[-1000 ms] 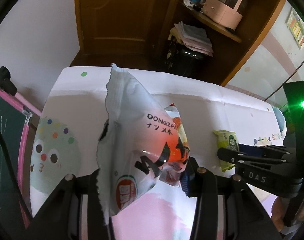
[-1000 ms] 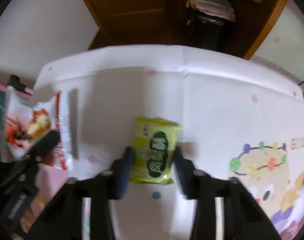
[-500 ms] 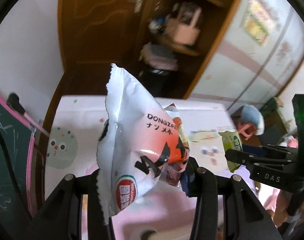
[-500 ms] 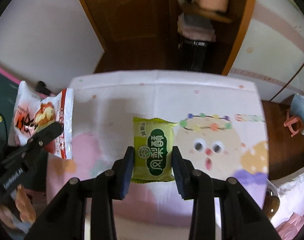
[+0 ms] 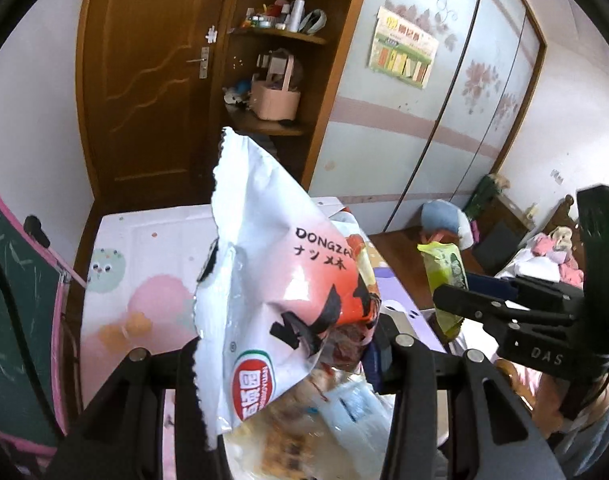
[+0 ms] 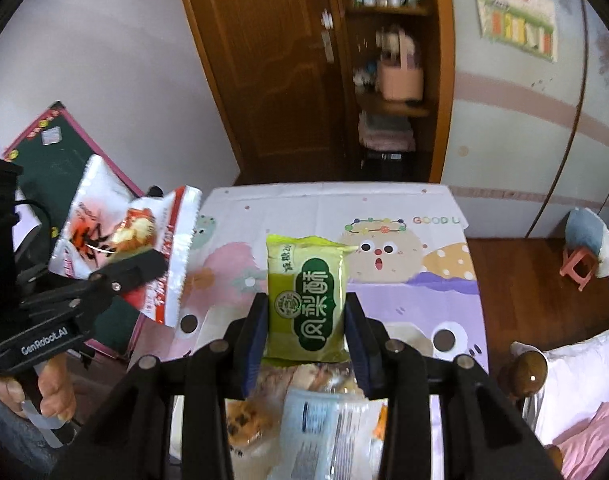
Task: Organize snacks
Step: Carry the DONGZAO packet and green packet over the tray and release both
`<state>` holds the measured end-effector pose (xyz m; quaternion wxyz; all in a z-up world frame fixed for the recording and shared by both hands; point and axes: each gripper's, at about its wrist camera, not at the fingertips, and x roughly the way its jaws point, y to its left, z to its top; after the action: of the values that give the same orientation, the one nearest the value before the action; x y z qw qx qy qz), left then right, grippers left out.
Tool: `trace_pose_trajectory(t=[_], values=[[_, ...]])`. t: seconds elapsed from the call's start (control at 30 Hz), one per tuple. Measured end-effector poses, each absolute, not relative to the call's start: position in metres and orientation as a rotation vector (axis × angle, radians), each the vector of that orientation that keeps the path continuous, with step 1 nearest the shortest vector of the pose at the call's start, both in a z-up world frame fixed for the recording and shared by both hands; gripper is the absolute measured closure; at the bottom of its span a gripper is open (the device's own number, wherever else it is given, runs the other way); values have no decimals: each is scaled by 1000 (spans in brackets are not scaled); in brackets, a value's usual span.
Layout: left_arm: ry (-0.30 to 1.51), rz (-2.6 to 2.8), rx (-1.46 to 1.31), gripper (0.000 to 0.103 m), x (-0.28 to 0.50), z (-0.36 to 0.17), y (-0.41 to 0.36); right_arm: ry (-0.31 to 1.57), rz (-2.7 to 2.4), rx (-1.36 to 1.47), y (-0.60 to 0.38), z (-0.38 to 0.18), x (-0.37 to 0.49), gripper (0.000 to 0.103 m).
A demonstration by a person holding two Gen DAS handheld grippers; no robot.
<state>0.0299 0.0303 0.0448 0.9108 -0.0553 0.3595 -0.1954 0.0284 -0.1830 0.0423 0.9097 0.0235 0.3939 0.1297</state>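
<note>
My left gripper [image 5: 284,352] is shut on a white and red snack bag [image 5: 280,280] and holds it high above the table; it also shows at the left of the right wrist view [image 6: 120,240]. My right gripper [image 6: 306,320] is shut on a green pastry packet [image 6: 306,300], lifted above the table; this packet also shows in the left wrist view [image 5: 444,276]. Below both grippers lies a pile of snack packs [image 6: 316,420], also blurred in the left wrist view [image 5: 304,432].
The table [image 6: 424,252] has a cartoon-print cover. A green chalkboard with a pink frame [image 5: 20,300] stands at its left. A wooden door and shelves [image 6: 384,80] are behind. A small stool [image 6: 580,264] and a bed [image 6: 576,380] are on the right.
Both grippers have risen and pulled back from the table with their packets held. The table now looks smaller and farther, and a pile of snack packs has come into view below.
</note>
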Motion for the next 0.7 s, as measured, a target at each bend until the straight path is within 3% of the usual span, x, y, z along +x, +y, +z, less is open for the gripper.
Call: trace_pose_trajectory(t=[0.3, 0.63, 0.67, 0.7], values=[[675, -285, -79, 59, -40, 18, -5, 749, 158, 151, -212, 17, -12, 66], [788, -198, -6, 56, -32, -24, -25, 746, 28, 42, -208, -3, -6, 65], [793, -195, -6, 39, -31, -26, -25, 749, 27, 43, -208, -3, -4, 65], [795, -193, -8, 13, -30, -26, -27, 751, 34, 57, -209, -2, -3, 61]])
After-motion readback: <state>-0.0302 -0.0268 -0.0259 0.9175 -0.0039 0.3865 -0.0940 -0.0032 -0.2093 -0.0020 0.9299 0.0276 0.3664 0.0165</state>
